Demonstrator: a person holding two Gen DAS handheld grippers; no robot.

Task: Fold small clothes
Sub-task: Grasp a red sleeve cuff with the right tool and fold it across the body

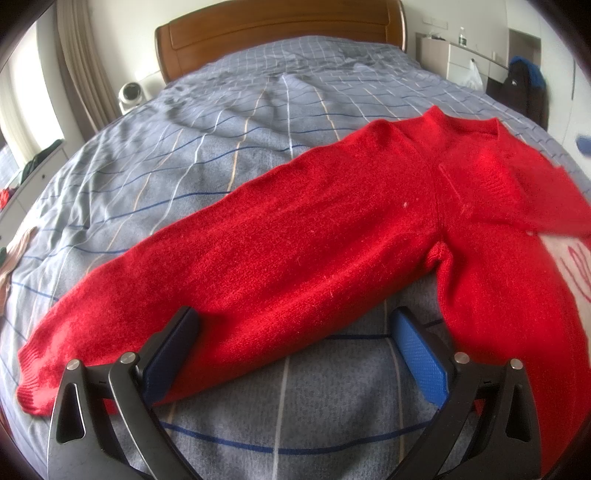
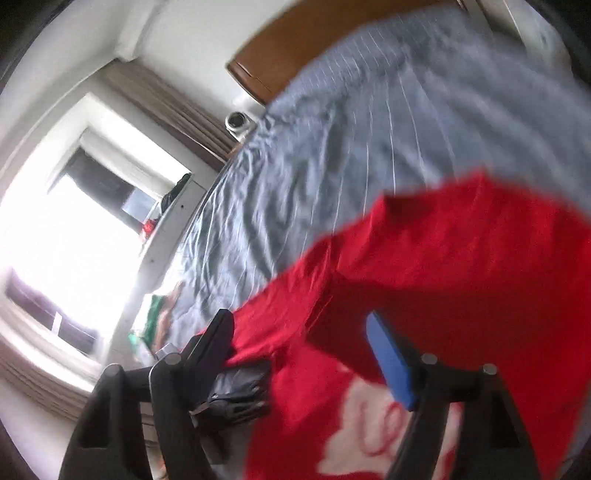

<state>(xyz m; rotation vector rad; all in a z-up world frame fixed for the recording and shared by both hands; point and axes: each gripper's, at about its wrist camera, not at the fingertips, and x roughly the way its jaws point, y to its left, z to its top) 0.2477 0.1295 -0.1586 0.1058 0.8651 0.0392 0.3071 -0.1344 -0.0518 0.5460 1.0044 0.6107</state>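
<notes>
A red knit sweater (image 1: pixel 332 236) lies spread on the grey checked bedspread (image 1: pixel 229 140). One long sleeve runs toward the lower left and ends at its cuff (image 1: pixel 33 380). A white patch with red script (image 1: pixel 569 266) shows on the body at the right edge. Above it a red flap (image 1: pixel 546 192) lies blurred across the chest. My left gripper (image 1: pixel 295 350) is open just over the sleeve, whose lower edge lies between the two fingers. My right gripper (image 2: pixel 303 354) hangs open above the sweater (image 2: pixel 461 266) in a blurred, tilted view, with nothing pinched between its blue pads (image 2: pixel 391 365).
A wooden headboard (image 1: pixel 280 26) closes the far end of the bed. A white round device (image 1: pixel 131 92) stands at its left, and a white dresser (image 1: pixel 461 59) and dark jacket (image 1: pixel 524 88) at the right. Pinkish cloth (image 1: pixel 14 254) lies at the bed's left edge.
</notes>
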